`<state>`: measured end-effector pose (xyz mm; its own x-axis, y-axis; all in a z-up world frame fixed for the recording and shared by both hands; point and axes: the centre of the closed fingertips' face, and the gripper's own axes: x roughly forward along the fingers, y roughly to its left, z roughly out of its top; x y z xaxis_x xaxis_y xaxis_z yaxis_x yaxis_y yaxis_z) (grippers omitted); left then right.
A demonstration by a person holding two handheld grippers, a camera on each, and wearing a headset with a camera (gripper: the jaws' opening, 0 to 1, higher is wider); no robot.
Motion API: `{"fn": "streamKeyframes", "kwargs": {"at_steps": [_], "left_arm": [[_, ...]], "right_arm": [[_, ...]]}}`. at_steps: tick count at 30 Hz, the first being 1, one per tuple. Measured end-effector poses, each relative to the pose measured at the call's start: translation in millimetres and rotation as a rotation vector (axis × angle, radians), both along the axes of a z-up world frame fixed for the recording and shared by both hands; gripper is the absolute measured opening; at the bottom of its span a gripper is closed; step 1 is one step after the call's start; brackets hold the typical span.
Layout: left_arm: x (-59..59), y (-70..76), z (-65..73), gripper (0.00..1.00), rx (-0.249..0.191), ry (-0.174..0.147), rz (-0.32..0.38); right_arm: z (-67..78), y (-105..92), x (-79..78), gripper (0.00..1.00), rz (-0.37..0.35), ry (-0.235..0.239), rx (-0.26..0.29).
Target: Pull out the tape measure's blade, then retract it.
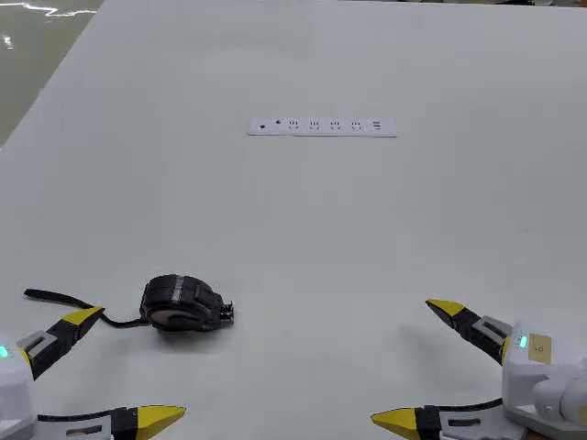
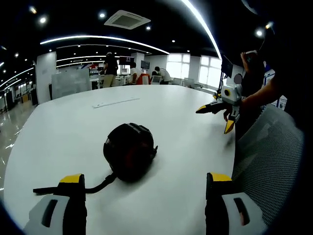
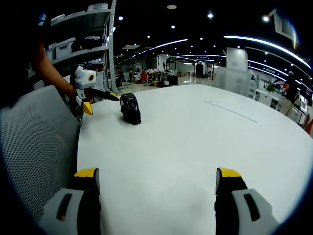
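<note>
A black tape measure (image 1: 183, 303) lies on the white table (image 1: 312, 220) at the near left, its black wrist strap (image 1: 57, 300) trailing left. Its blade is fully inside the case. My left gripper (image 1: 124, 367) stands open just in front of it, one yellow-tipped finger by the strap. In the left gripper view the tape measure (image 2: 129, 150) lies between and beyond the open jaws of the left gripper (image 2: 145, 182). My right gripper (image 1: 429, 362) is open at the near right, well apart from the tape. In the right gripper view the tape measure (image 3: 130, 108) stands far off, beside the left gripper (image 3: 98, 100).
A white power strip (image 1: 321, 127) lies flat on the table's middle, farther back. A mesh chair back (image 3: 34, 147) stands at the table's near edge. Several people and desks are in the far background.
</note>
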<state>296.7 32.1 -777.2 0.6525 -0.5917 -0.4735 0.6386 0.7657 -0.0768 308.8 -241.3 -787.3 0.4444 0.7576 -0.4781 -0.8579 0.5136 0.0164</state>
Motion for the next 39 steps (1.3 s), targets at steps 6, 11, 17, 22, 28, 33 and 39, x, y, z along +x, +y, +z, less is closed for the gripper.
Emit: {"fn": "streamKeyframes", "kwargs": {"at_steps": [6,11,17,22,28,33,39], "left_arm": [[0.2,-0.2,-0.3,1.00,0.007,-0.003,-0.002],[1.0,-0.8,0.7,1.00,0.002,-0.002,-0.002],[2.6,0.4,0.1,1.00,0.013,-0.005,0.001],[2.5,0.4,-0.2,1.00,0.016,-0.005,-0.003],[2.9,-0.4,0.5,1.00,0.018,-0.008,-0.007],[3.0,-1.3,1.0,1.00,0.019,-0.010,-0.012],[2.4,-1.9,0.6,1.00,0.022,-0.008,-0.017]], "right_arm": [[-1.7,-2.2,1.0,1.00,-0.008,0.005,-0.002],[-1.0,-3.3,2.7,1.00,-0.013,0.002,-0.002],[-1.5,-5.0,3.8,1.00,-0.015,0.004,-0.004],[-2.5,-5.6,2.8,1.00,-0.013,0.005,-0.007],[-1.9,-5.0,3.0,1.00,-0.013,0.003,-0.007],[-1.4,-5.9,3.5,1.00,-0.016,0.001,-0.005],[-1.4,-5.7,3.8,1.00,-0.017,0.002,-0.004]]}}
